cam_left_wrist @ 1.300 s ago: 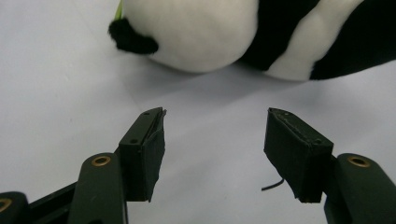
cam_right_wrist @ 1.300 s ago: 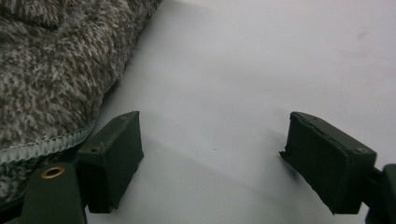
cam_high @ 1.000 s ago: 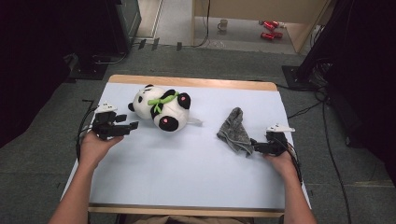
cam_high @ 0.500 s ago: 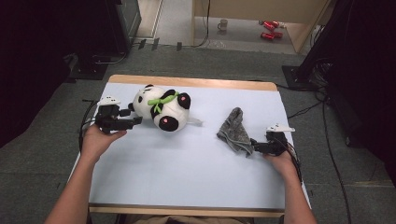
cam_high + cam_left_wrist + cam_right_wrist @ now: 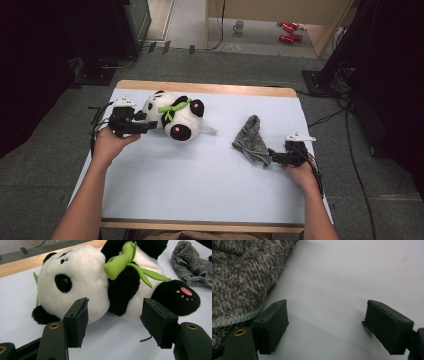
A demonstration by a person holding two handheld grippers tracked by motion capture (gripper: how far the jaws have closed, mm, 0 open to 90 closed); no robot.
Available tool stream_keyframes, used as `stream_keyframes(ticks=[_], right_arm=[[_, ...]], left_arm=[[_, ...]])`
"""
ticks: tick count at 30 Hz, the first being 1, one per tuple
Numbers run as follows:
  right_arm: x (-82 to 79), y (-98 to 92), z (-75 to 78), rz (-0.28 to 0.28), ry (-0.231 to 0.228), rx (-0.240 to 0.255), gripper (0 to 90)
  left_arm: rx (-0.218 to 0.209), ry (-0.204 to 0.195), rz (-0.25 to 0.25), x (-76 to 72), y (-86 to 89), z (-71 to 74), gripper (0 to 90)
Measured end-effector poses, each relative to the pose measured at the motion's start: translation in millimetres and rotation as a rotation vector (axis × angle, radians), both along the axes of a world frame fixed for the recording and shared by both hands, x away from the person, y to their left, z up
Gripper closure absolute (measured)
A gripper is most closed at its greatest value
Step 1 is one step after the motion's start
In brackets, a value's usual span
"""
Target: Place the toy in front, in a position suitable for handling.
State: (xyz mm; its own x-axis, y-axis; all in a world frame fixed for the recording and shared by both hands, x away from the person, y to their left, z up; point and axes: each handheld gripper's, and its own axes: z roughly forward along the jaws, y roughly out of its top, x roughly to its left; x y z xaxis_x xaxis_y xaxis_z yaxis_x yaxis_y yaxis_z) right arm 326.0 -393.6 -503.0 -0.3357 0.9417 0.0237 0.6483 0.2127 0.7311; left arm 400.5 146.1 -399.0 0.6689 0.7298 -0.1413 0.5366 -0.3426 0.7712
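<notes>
A black-and-white panda plush (image 5: 175,115) with a green bamboo sprig lies on its back at the far left of the white table (image 5: 200,190). My left gripper (image 5: 144,126) points at its head end. In the left gripper view the panda (image 5: 82,277) lies just beyond the open jaws of the left gripper (image 5: 117,322), which have just been closing a little; the pads do not touch it. A crumpled grey sock (image 5: 251,137) lies right of centre. My right gripper (image 5: 272,159) rests open at its near corner, the sock (image 5: 237,277) beside its left jaw, the gripper (image 5: 327,325) holding nothing.
The table's wooden far edge (image 5: 200,88) runs behind the panda. On the floor beyond stand a mug (image 5: 240,26) and red items (image 5: 287,31), with cables trailing on both sides. Dark equipment stands at the left and right.
My left gripper has moved right and away from me, up to the panda's head. The right gripper and the sock have stayed put.
</notes>
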Motion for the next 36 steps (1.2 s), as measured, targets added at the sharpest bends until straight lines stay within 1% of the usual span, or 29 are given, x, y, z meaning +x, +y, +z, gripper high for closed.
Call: stream_keyframes(ticks=[8,13,15,18,21,24,27,30,31,33,36], right_arm=[[-0.1,0.0,-0.1,0.0,-0.002,0.0,18.0],[-0.2,0.1,-0.2,0.0,-0.003,-0.001,18.0],[-0.3,0.1,-0.2,0.0,-0.003,-0.001,18.0],[-0.3,0.2,-0.2,0.0,-0.004,-0.002,18.0],[-0.4,0.2,-0.2,0.0,-0.004,-0.003,18.0],[-0.4,0.2,-0.2,0.0,-0.005,-0.002,18.0],[-0.4,0.2,-0.2,0.0,-0.005,-0.002,18.0],[-0.5,0.3,-0.2,0.0,-0.005,-0.003,18.0],[-0.5,0.3,-0.2,-0.001,-0.005,-0.003,18.0],[-0.5,0.3,-0.2,-0.001,-0.005,-0.003,18.0],[-0.5,0.3,-0.2,-0.001,-0.005,-0.003,18.0]], left_arm=[[-0.001,-0.008,-0.015,8.2,-8.4,-1.9,38.3],[0.015,-0.023,-0.035,12.1,-16.3,-5.5,37.9],[0.017,-0.021,-0.037,14.1,-18.7,-7.1,37.7],[0.022,-0.04,-0.038,17.2,-23.4,-9.6,37.7],[0.01,-0.045,-0.042,19.9,-26.4,-11.6,38.3],[-0.002,-0.037,-0.046,23.0,-27.5,-14.2,39.2],[-0.011,-0.045,-0.043,24.4,-27.2,-15.3,40.5],[-0.017,-0.047,-0.041,25.5,-27.5,-16.3,45.2],[-0.018,-0.042,-0.055,25.0,-29.3,-17.1,46.7],[-0.009,-0.034,-0.073,25.0,-32.8,-19.2,47.1],[0.02,-0.032,-0.09,26.1,-39.0,-25.1,47.8]])
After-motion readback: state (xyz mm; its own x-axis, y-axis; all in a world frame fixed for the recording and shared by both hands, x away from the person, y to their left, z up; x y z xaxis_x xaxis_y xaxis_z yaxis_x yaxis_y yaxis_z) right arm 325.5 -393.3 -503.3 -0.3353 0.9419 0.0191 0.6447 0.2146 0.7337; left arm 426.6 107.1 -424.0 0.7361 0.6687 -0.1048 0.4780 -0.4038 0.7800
